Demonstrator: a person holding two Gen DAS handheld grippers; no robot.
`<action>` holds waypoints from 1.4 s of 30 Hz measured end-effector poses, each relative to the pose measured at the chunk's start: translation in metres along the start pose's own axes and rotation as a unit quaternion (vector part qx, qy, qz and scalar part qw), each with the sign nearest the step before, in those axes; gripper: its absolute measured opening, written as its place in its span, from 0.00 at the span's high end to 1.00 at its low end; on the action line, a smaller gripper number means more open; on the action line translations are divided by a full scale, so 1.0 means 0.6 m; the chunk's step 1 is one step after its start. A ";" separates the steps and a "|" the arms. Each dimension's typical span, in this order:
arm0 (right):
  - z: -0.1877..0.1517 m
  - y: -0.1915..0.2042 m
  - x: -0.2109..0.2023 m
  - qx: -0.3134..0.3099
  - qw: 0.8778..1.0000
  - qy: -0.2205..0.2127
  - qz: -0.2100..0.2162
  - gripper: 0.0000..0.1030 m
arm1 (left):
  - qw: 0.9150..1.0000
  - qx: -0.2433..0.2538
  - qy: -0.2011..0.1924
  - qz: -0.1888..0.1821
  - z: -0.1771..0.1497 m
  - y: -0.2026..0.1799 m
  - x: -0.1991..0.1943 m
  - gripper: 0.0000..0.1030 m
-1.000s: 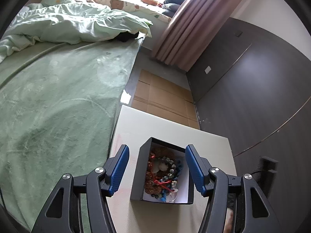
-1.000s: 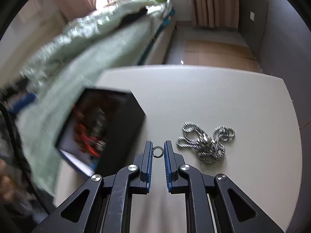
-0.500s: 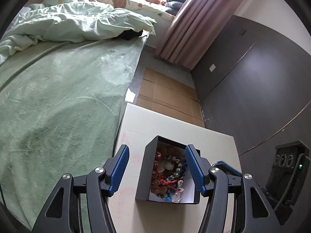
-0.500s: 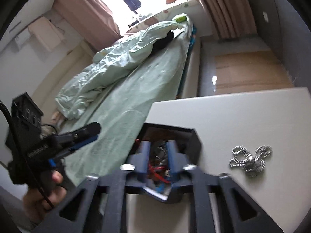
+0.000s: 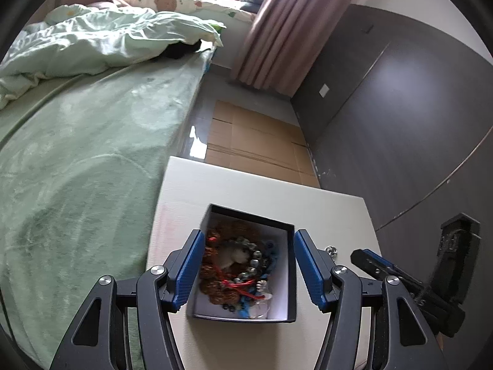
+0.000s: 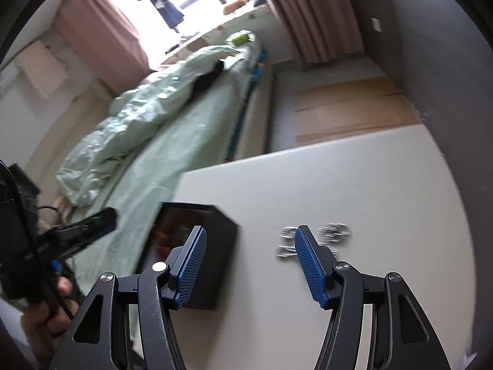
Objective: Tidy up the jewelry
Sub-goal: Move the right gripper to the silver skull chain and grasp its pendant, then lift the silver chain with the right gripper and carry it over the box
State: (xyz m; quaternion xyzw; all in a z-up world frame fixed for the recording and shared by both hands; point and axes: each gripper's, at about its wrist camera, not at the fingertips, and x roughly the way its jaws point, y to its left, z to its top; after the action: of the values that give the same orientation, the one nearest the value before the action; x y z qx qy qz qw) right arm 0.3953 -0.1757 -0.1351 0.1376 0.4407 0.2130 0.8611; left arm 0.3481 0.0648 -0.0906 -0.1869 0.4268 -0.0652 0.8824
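A black open jewelry box (image 5: 279,225) stands on the white table (image 5: 246,188), filled with beaded bracelets (image 5: 234,265). My left gripper (image 5: 248,266) is open, its fingers on either side of the box above it. In the right wrist view the box (image 6: 212,240) is at the left and a silver chain (image 6: 334,232) lies blurred on the table (image 6: 339,182) to its right. My right gripper (image 6: 249,263) is open and empty, between box and chain. A bit of the chain (image 5: 331,250) shows in the left wrist view, and the right gripper's fingertip (image 5: 366,259) beside it.
A bed with green bedding (image 5: 80,141) runs along the table's left side. Cardboard (image 5: 255,145) covers the floor beyond the table. A dark wall (image 5: 400,117) stands to the right. The hand holding the left gripper (image 6: 46,305) shows at the lower left.
My right gripper held a small ring shut, moved over the box, and now stands open and empty, shifted right of the box. The left gripper stayed open over the box.
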 end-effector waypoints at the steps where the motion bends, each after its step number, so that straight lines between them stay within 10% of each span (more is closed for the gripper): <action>1: 0.000 -0.011 0.003 0.003 1.000 0.006 -0.012 0.41 | 1.000 0.002 0.001 0.001 -0.001 -0.003 0.003 0.40; 26: -0.024 -0.015 0.123 -0.133 0.972 0.101 -0.167 0.25 | 1.000 0.001 0.012 0.021 -0.005 0.001 0.053 0.40; 29: -0.030 0.000 0.122 -0.153 0.969 0.094 -0.171 0.43 | 1.000 -0.013 0.007 0.024 -0.002 0.018 0.041 0.40; 31: -0.032 0.006 0.117 -0.151 0.969 0.095 -0.170 0.77 | 1.000 -0.020 0.007 0.023 -0.003 0.024 0.032 0.40; 42: -0.041 0.014 0.075 -0.107 0.983 0.091 -0.117 0.85 | 0.998 -0.053 -0.009 -0.020 0.001 0.030 -0.021 0.40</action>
State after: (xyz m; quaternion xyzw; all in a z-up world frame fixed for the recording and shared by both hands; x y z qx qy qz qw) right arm 0.3967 -0.1453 -0.1771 -0.0275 0.5047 0.1680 0.8463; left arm 0.3399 0.0849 -0.0876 -0.2426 0.4180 -0.0584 0.8735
